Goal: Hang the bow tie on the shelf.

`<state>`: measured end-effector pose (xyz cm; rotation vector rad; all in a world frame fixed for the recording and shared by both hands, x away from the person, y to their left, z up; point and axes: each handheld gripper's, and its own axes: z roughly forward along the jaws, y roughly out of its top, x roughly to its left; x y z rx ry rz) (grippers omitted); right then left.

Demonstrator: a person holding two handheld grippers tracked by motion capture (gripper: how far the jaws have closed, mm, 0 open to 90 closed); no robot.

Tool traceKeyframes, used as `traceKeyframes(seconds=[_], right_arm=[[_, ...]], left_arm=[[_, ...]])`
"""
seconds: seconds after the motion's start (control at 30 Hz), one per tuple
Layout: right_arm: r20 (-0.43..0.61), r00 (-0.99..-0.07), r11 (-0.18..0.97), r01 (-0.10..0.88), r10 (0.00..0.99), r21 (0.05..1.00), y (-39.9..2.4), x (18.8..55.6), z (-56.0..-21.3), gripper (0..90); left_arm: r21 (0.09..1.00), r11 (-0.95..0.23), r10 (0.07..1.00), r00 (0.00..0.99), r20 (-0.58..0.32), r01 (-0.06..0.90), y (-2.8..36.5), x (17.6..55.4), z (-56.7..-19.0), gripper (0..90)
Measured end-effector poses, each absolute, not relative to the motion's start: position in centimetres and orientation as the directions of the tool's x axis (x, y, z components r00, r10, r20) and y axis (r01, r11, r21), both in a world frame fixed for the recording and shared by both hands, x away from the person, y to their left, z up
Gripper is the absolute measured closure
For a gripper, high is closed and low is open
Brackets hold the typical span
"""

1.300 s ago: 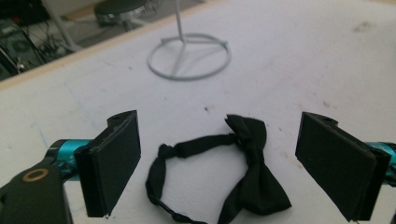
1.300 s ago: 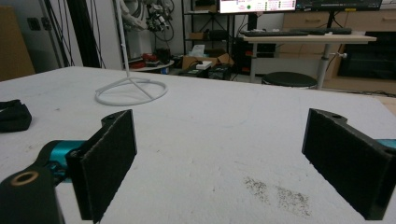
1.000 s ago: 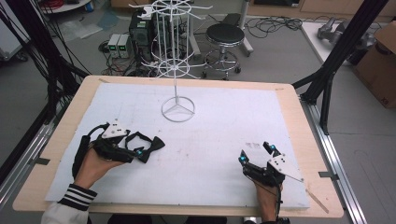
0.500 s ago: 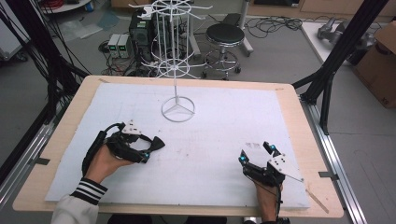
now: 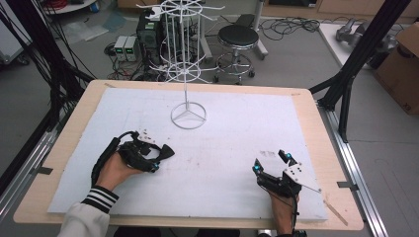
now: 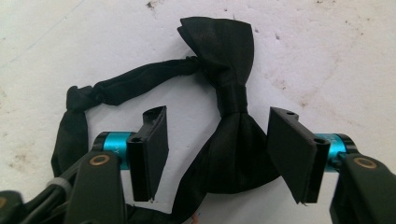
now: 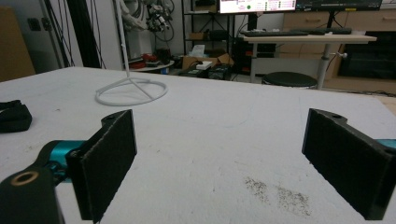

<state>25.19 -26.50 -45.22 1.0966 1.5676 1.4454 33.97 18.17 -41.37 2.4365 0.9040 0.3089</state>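
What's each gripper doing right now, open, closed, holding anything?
Left gripper: open, its fingers either side of the black bow tie, not clamped.
Right gripper: open, holding nothing.

— What stands behind the counter [image 5: 316, 128]?
— A round black stool [image 5: 238, 35] on the floor past the far edge, and grey boxes [image 5: 126, 48] with cables farther left.
— And to the right?
— A cardboard box [image 5: 401, 64] beyond the far right corner. A desk with a monitor [image 7: 257, 5] shows in the right gripper view.
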Motion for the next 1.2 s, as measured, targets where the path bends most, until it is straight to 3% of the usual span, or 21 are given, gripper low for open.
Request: traceKeyframes(seconds=[0.2,0.43,0.83,1.2], right_arm=[[0.036,-0.373,0.007,0.112,0.927,0.994,-26.53,25.19,-45.21,9.1],[0.037,-0.374,0.006,0.112,0.927,0.994,-26.54,25.19,-45.21,9.1],[0.042,-0.375,0.0,0.111,0.926,0.994,-26.57,25.2,-45.22,9.1],[0.04,-0.374,0.001,0.11,0.927,0.994,-26.56,25.2,-45.21,9.1]], left_arm=[[0.533,-0.641,0.654,0.756,0.002,0.553,18.01,34.1,-41.34,49.6],[0.511,-0.654,0.648,0.761,-0.004,0.559,17.63,34.37,-41.23,51.1],[0.495,-0.62,0.667,0.741,-0.075,0.609,17.66,34.49,-41.04,77.4],[0.531,-0.61,0.677,0.735,-0.038,0.588,17.84,34.12,-40.55,80.2]])
